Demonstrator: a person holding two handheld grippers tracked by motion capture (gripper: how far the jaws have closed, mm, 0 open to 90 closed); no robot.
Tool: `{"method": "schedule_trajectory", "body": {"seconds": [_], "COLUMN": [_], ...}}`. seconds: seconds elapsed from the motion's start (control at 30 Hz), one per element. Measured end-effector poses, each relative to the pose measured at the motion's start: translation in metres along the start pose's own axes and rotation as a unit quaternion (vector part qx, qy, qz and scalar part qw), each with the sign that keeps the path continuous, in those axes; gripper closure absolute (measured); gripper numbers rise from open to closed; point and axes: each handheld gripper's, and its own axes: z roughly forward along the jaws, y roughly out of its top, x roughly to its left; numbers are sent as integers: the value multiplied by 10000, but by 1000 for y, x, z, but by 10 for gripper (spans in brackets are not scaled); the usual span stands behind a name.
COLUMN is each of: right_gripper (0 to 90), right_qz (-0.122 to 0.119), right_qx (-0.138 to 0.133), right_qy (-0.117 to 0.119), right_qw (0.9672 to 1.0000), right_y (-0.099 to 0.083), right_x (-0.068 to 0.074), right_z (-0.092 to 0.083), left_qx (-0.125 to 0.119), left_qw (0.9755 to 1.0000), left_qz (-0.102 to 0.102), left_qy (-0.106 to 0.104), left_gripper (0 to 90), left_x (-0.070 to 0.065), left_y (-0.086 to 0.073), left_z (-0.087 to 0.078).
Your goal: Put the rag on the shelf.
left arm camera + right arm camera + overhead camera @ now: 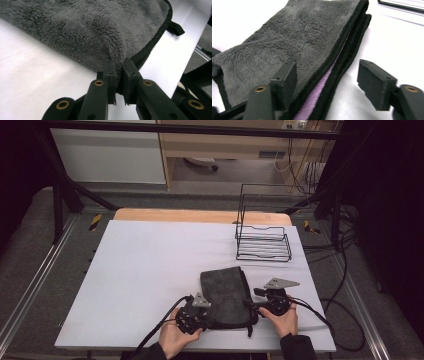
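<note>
Worktop: a white sheet (150,270) is covering the worktop, with a strip of bare wood showing along the far edge.
Towel: a dark grey fleecy towel (226,296) is lying folded near the front edge, a little right of centre, between the two hands; it is edged in black binding, and a pale purple inner layer is showing at the open fold in the right gripper view (317,90).
Towel loop: a small black tab (175,27) is sticking out from the towel's bound edge onto the white sheet.
Left hand-held gripper: the left hand-held gripper (194,312) is sitting at the towel's near-left corner, and its jaws are pinching a raised fold of the fleece between them (117,75).
Right hand-held gripper: the right hand-held gripper (260,306) is resting at the towel's right edge with its jaws standing wide apart; one jaw is lying over the fleece, the other over bare sheet, and the bound edge is running between them without being clamped (327,82).
Hands: the person's left hand (172,337) and right hand (282,320) are gripping the tools from the front edge.
Wire rack: a black wire rack (263,237) is standing toward the far right of the worktop, well apart from the towel.
</note>
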Motion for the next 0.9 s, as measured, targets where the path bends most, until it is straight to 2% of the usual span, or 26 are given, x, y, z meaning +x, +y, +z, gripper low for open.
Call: {"method": "schedule_trajectory", "body": {"seconds": [0.1,0.23,0.37,0.4,0.47,0.57,0.6,0.67,0.77,0.9], "right_gripper": [269,205,154,147,127,109,102,89,77,66], "right_qz": [-6,121,189,188,179,148,155,164,176,167], "right_qx": [-63,-110,-119,-114,-130,-145,-141,-133,-168,-176], "right_qy": [21,68,36,26,31,80,75,75,69,57], "right_qw": [10000,9998,9997,9998,9998,9998,9998,9997,9997,9997], "right_y": [0,-1,-1,-1,-1,-1,-1,0,-1,-2], "right_x": [-1,-4,-6,-6,-6,-6,-6,-6,-7,-7], "right_z": [-2,-2,-2,-2,-2,-3,-3,-3,-4,-5], "left_qx": [55,95,68,103,71,9,-40,-188,-281,-458], "left_qw": [10000,9999,9999,9998,9996,9994,9995,9995,9994,9987], "left_qz": [32,102,116,178,259,323,320,264,162,41], "left_qy": [8,71,-13,-34,-56,-75,-59,-7,136,210], "left_gripper": [831,830,819,806,739,543,525,446,356,260], "left_x": [6,12,17,18,19,23,25,31,40,56], "left_y": [-2,-8,-12,-12,-12,-10,-10,-8,-3,11], "left_z": [-6,-12,-13,-13,-14,-18,-20,-25,-29,-29]}}
